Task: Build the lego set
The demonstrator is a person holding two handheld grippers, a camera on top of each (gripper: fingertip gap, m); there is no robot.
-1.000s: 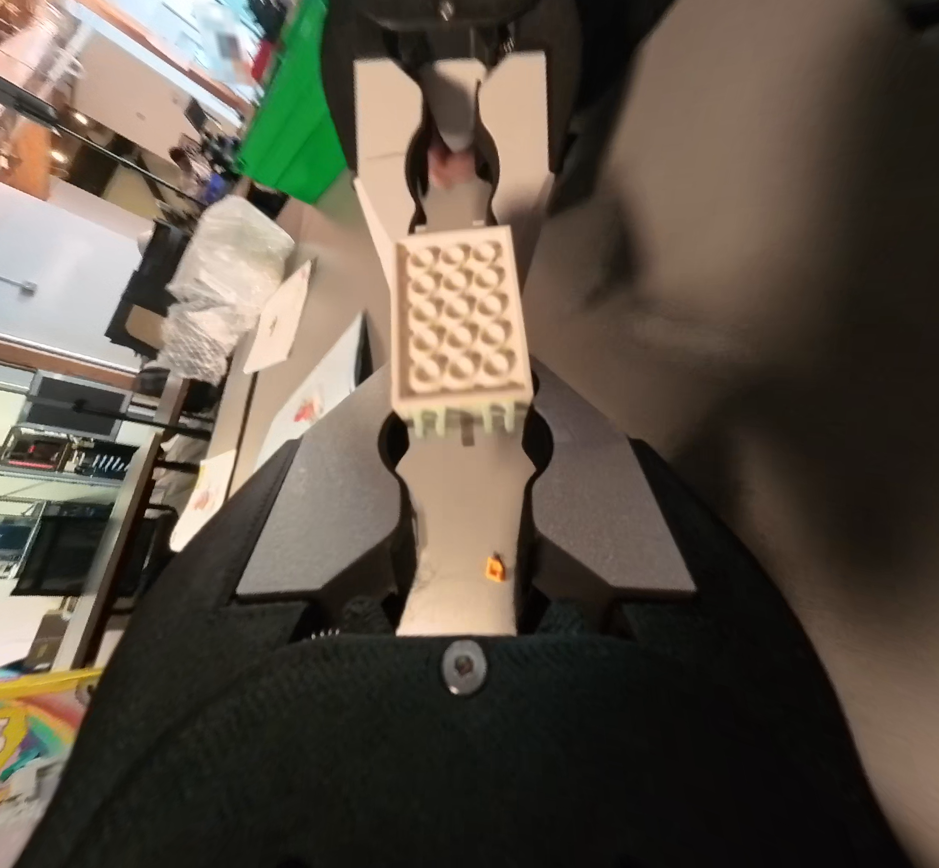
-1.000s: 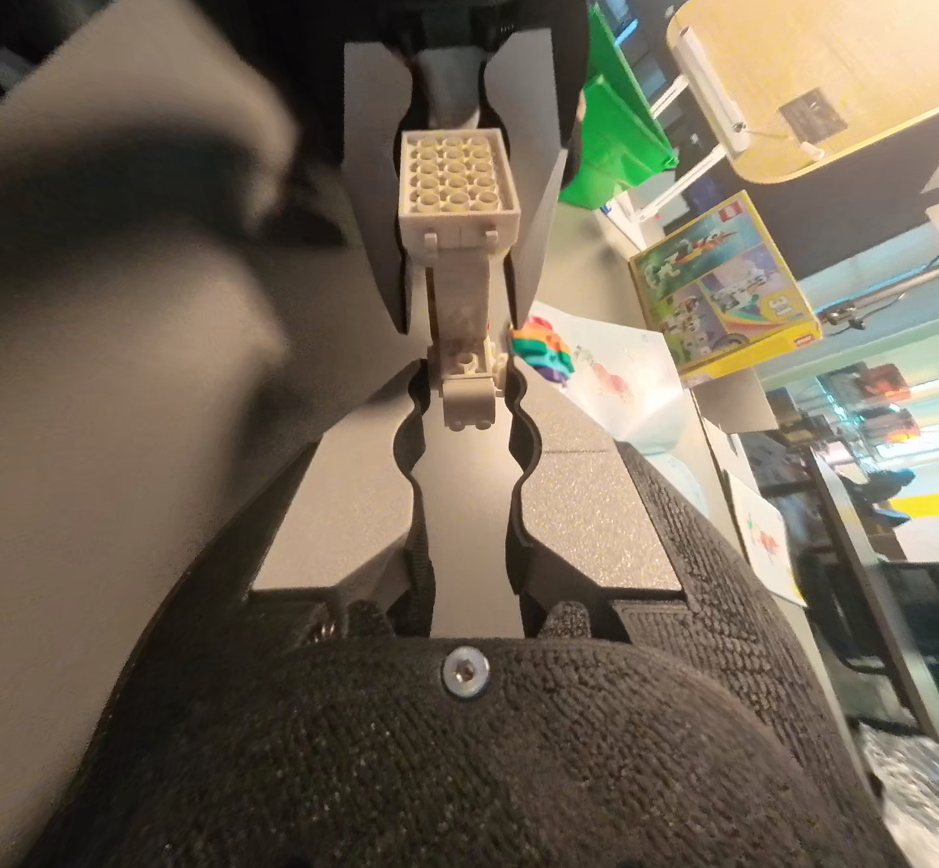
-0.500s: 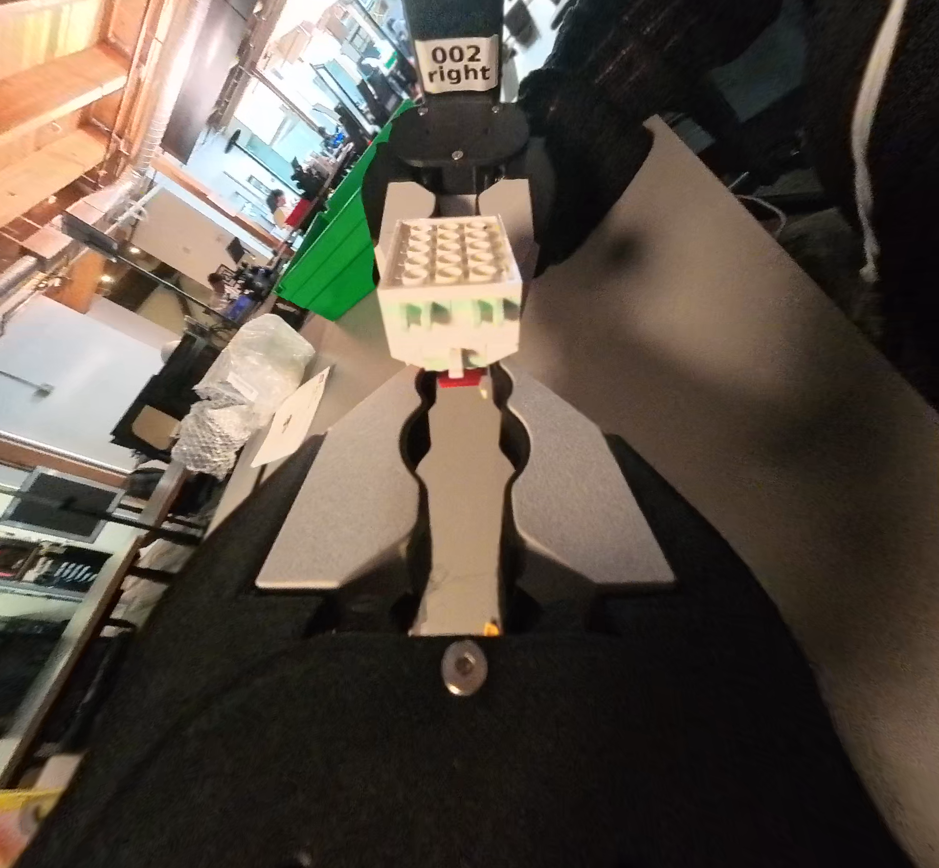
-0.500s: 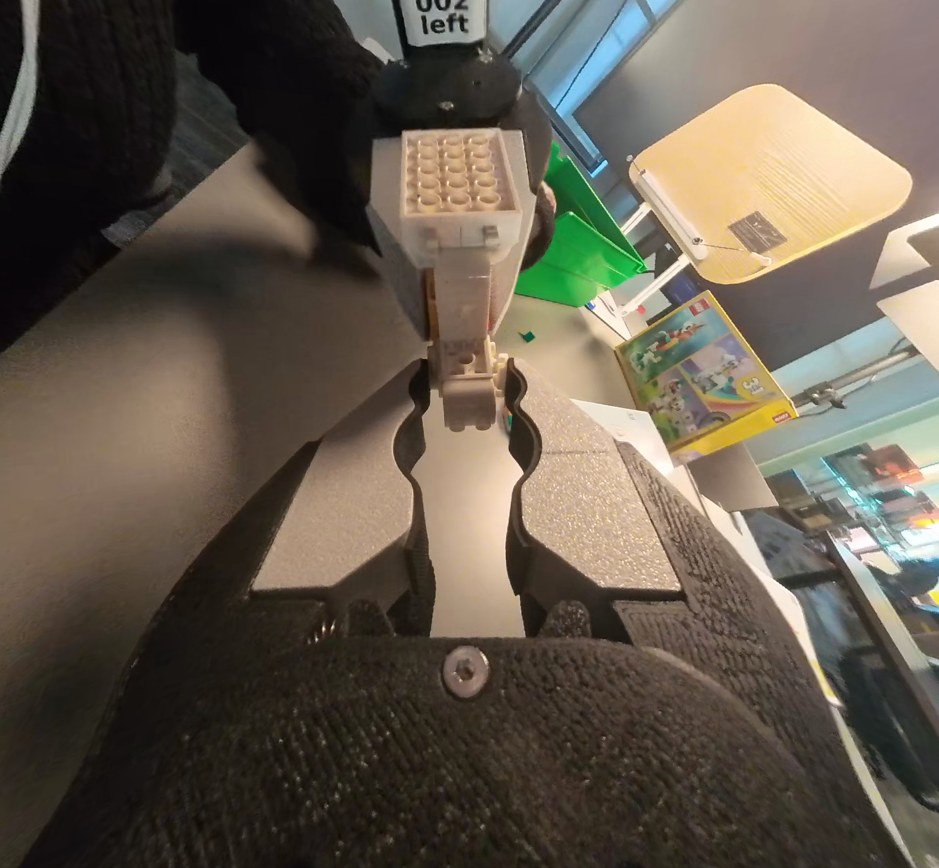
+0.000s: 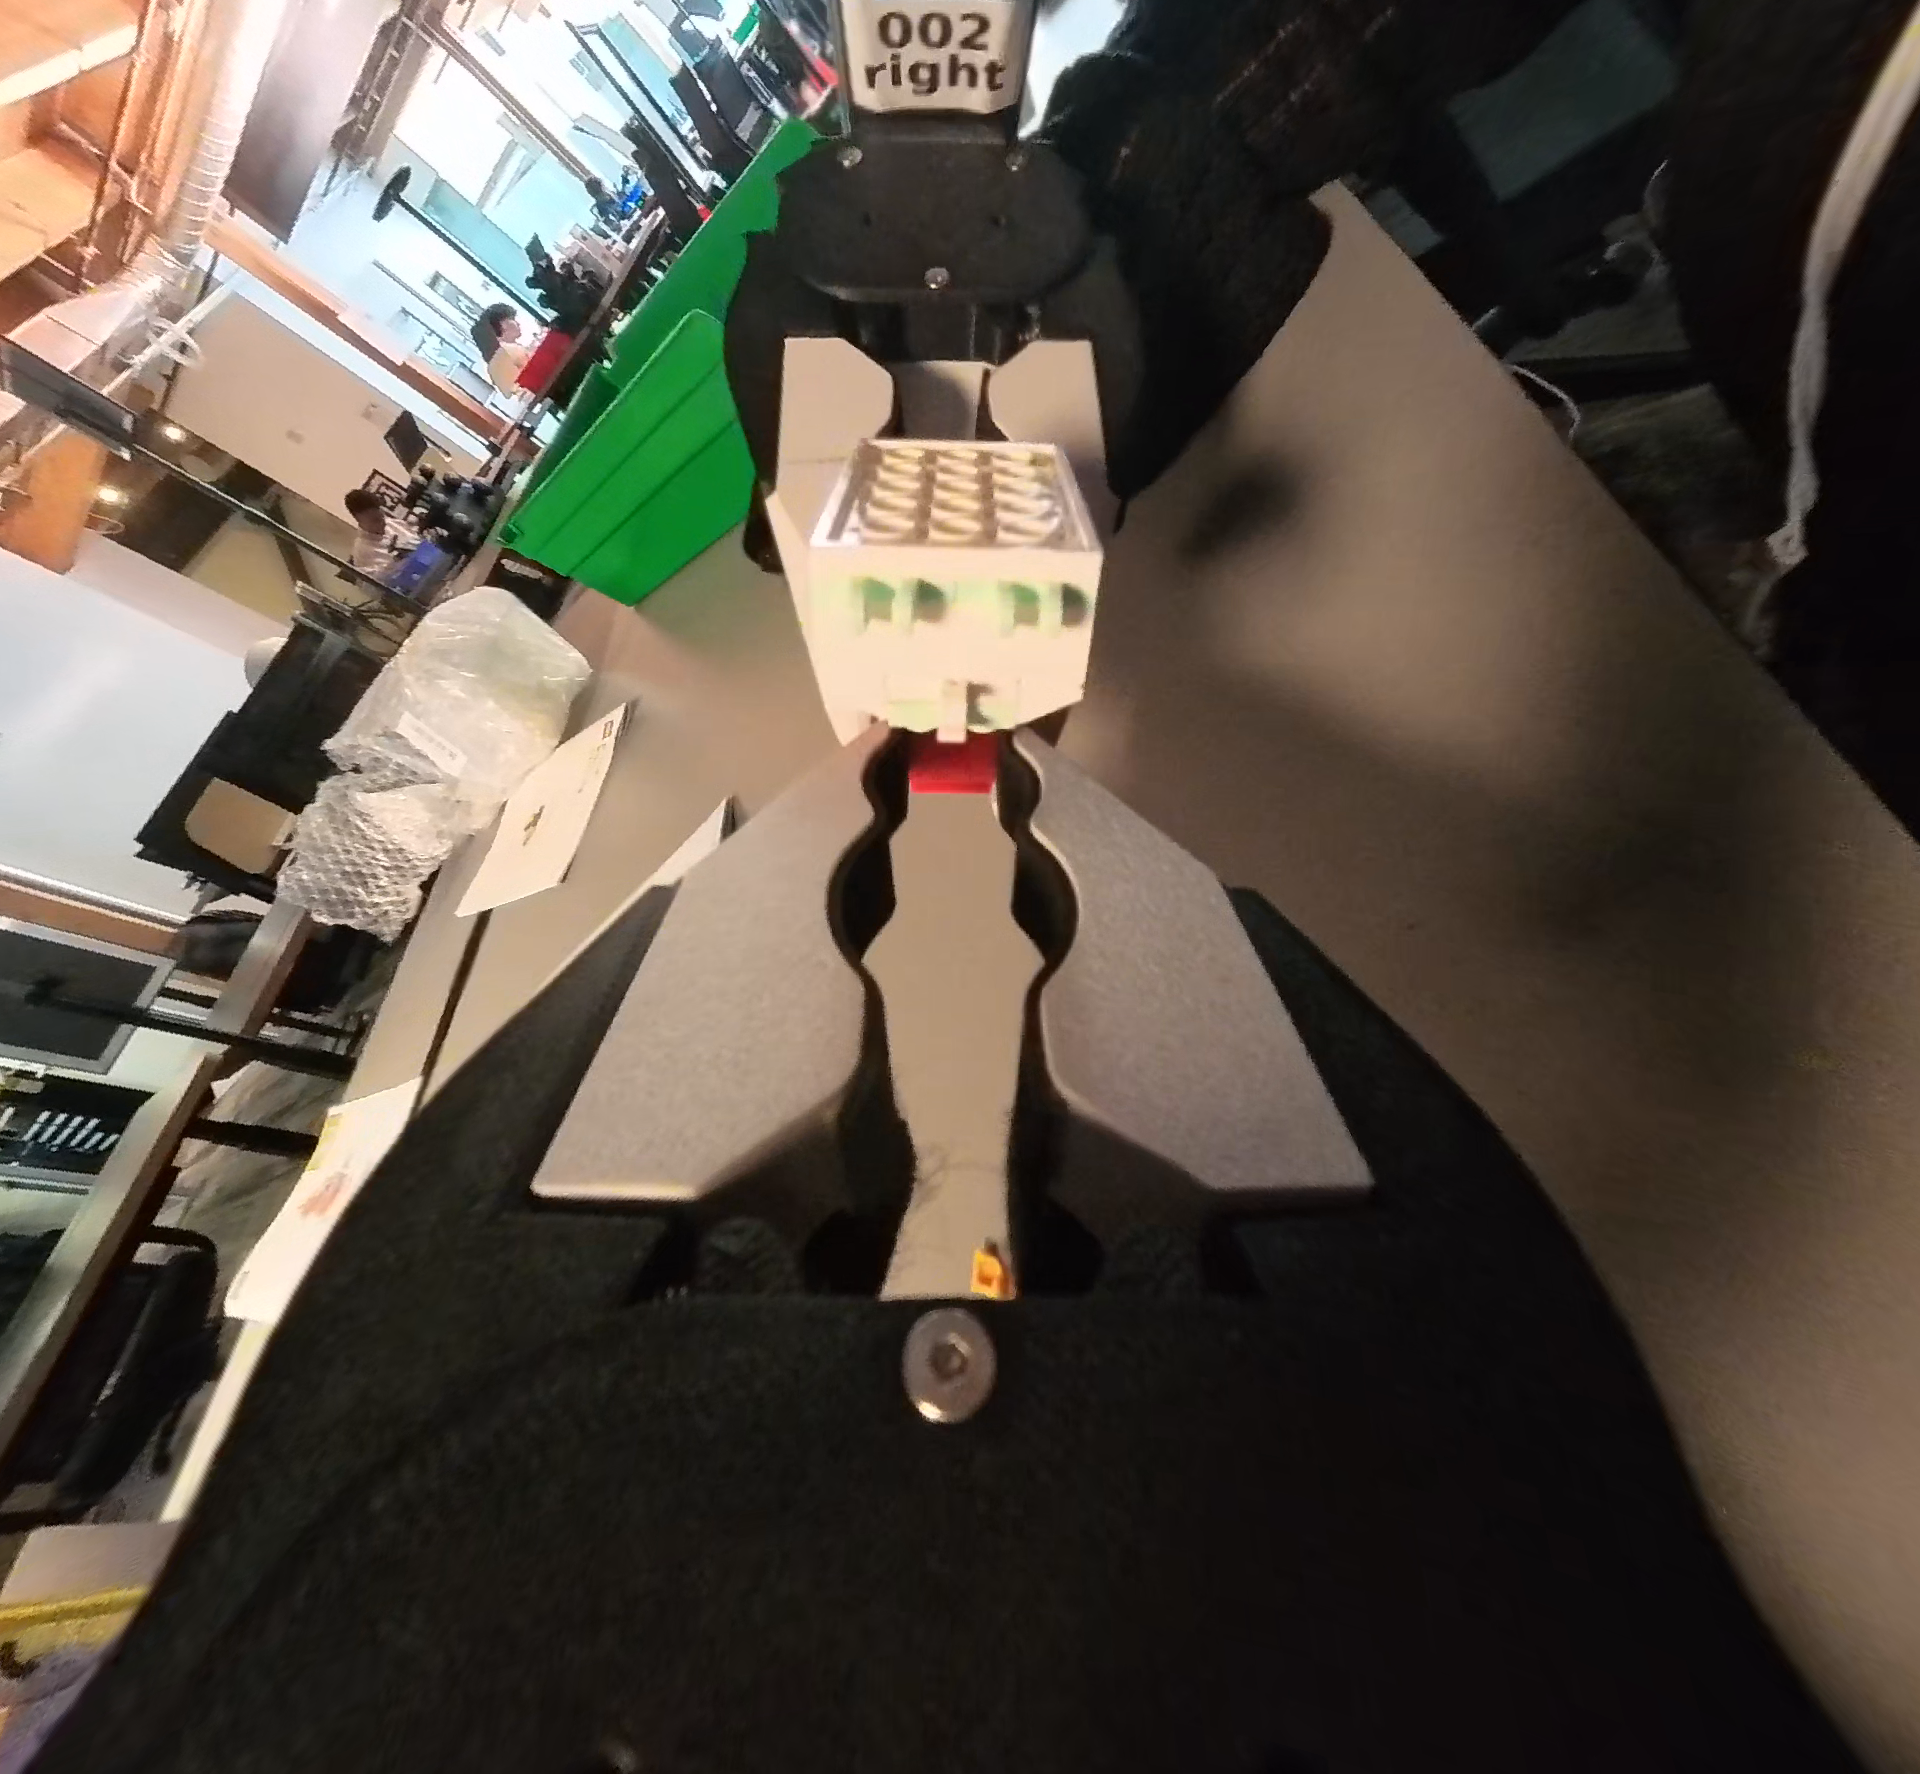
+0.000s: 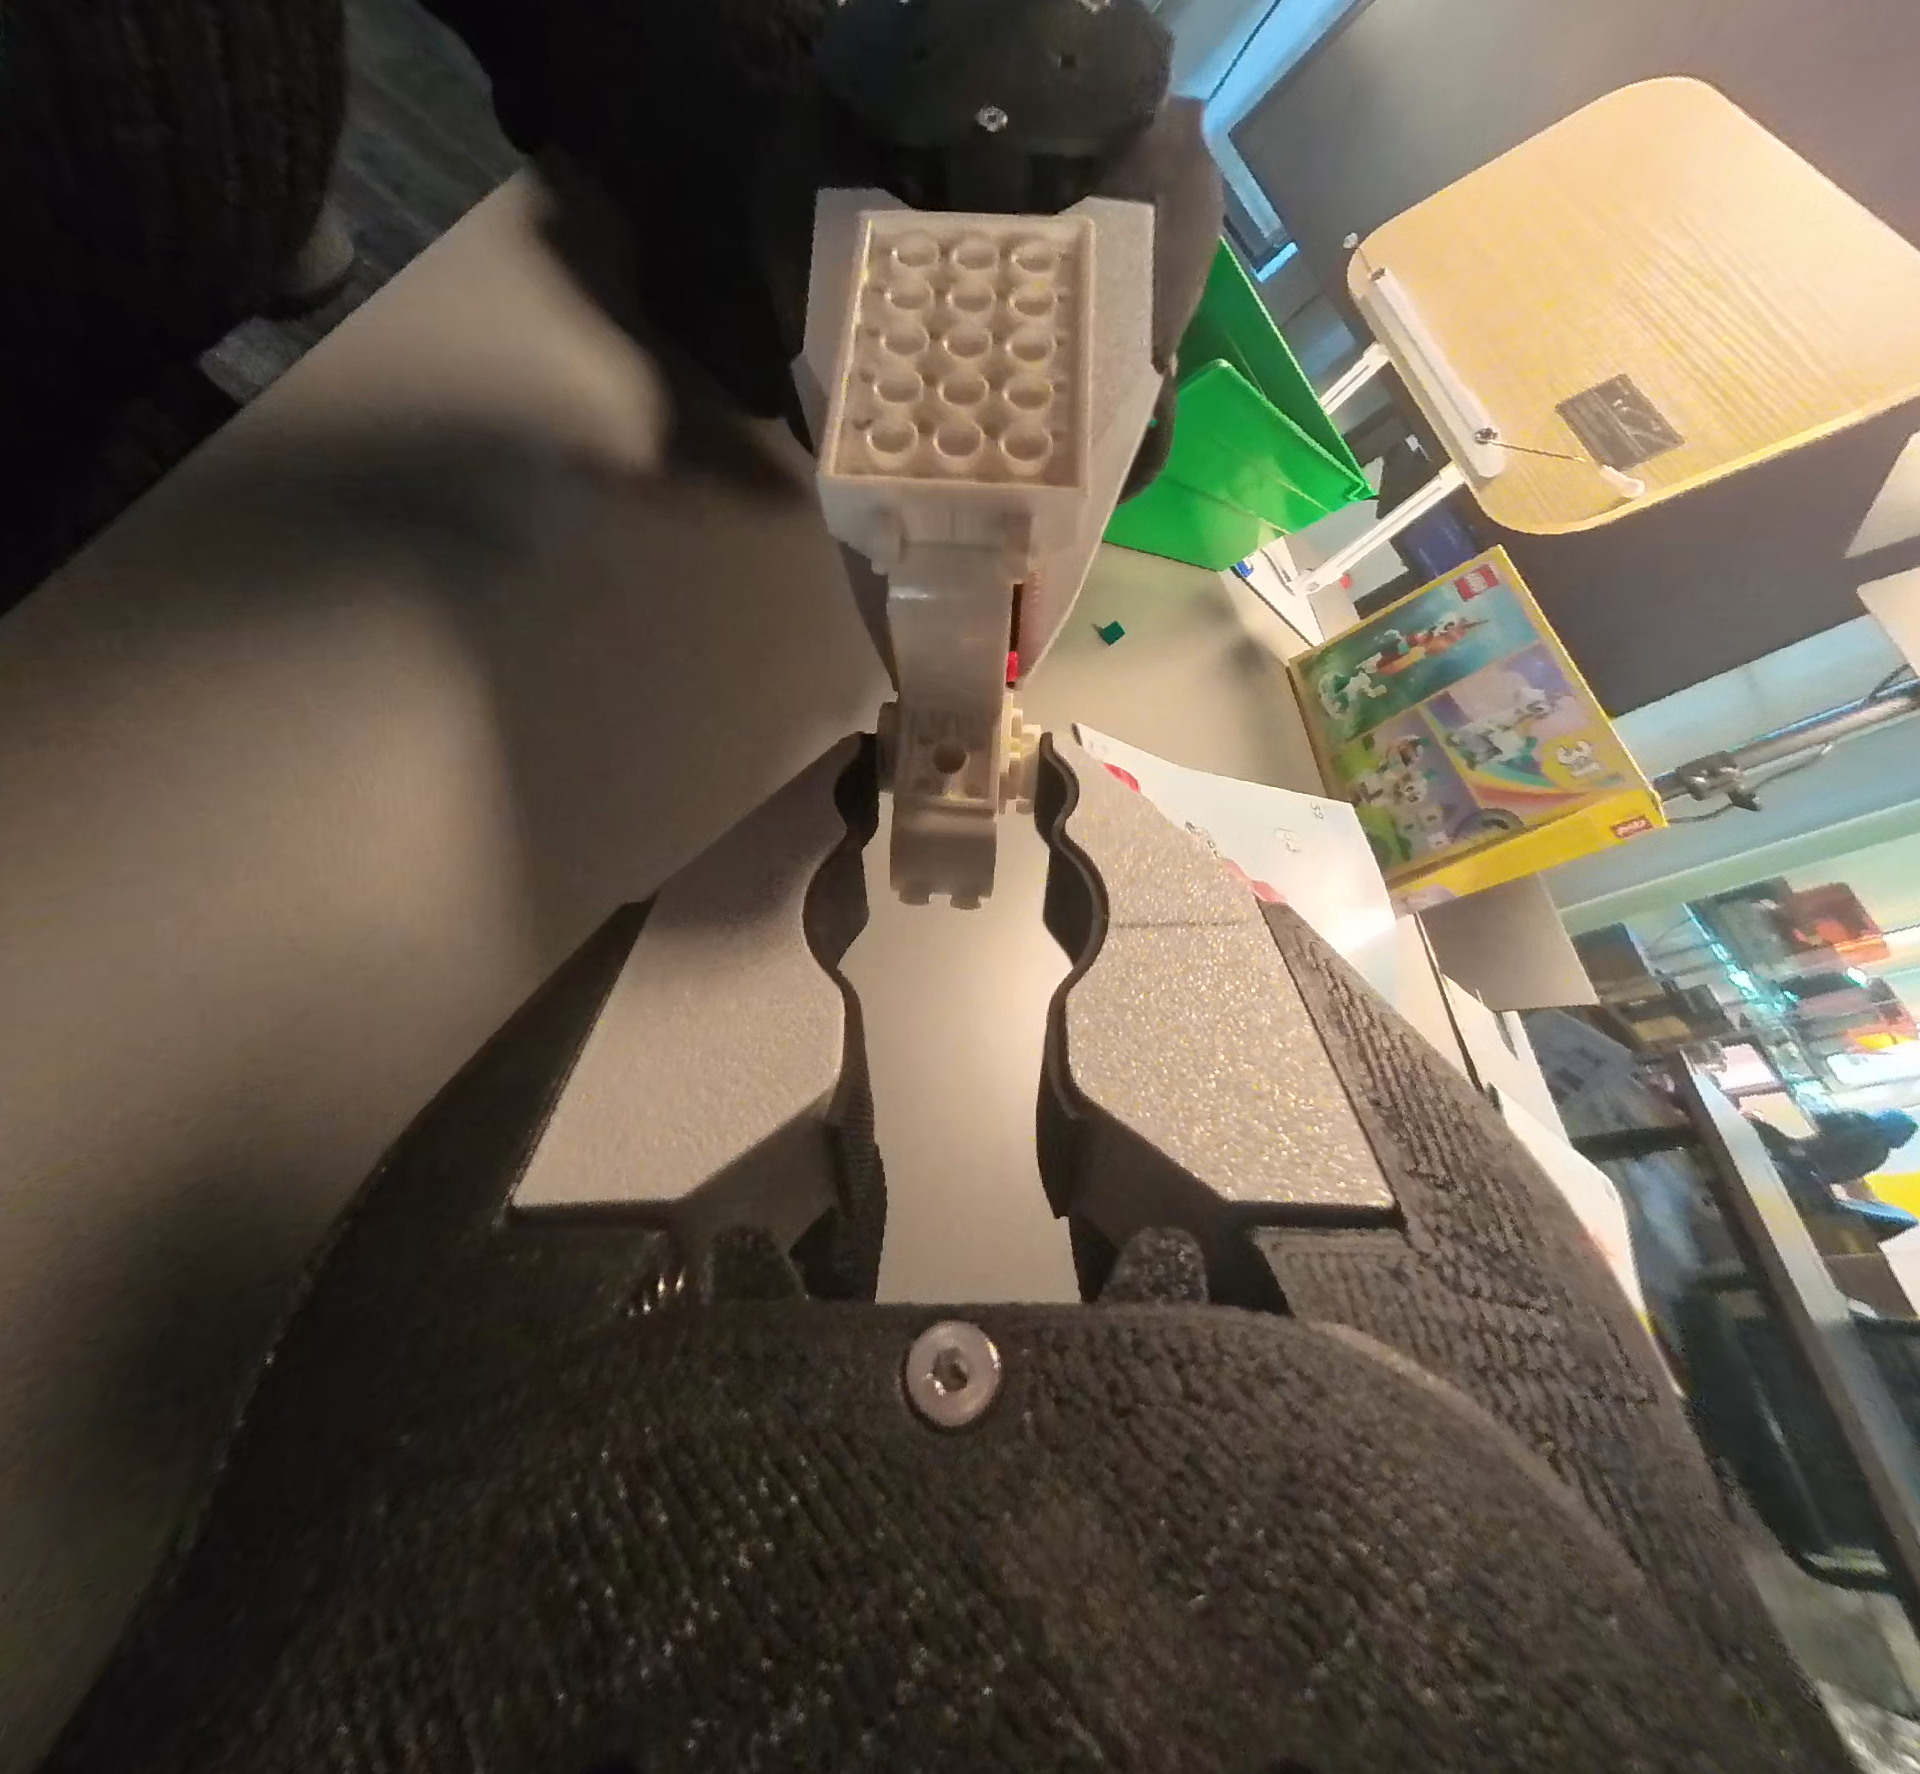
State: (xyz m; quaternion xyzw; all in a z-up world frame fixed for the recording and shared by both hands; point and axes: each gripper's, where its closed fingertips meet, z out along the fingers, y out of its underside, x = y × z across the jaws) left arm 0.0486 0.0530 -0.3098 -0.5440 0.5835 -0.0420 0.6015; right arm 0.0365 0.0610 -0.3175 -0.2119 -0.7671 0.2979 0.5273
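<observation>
A white lego model (image 5: 951,618) with a studded top, pale green inserts and a red piece (image 5: 948,774) at its near end hangs above the grey table (image 5: 1507,789). My left gripper (image 5: 948,763) is shut on the red end. In the right wrist view the same model (image 6: 961,363) shows its studded face. A white jointed limb (image 6: 940,789) runs from it toward me. My right gripper (image 6: 948,763) is shut on that limb. Each gripper faces the other across the model: the right one (image 5: 935,394) in the left view, the left one (image 6: 987,197) in the right view.
Green bins (image 5: 644,477) stand at the table's far side. A yellow lego box (image 6: 1455,737), instruction sheets (image 6: 1247,820), bagged bubble wrap (image 5: 436,748) and a small green piece (image 6: 1112,631) lie on the table. A tiny orange piece (image 5: 987,1265) lies below the left gripper. Black sleeves (image 6: 156,114) are close. Only a small space, under 4 cm, lies between the two pairs of fingers.
Both grippers have swung up together with the model still held between them. In the left view the studded face has tipped away, showing the model's side and the red piece.
</observation>
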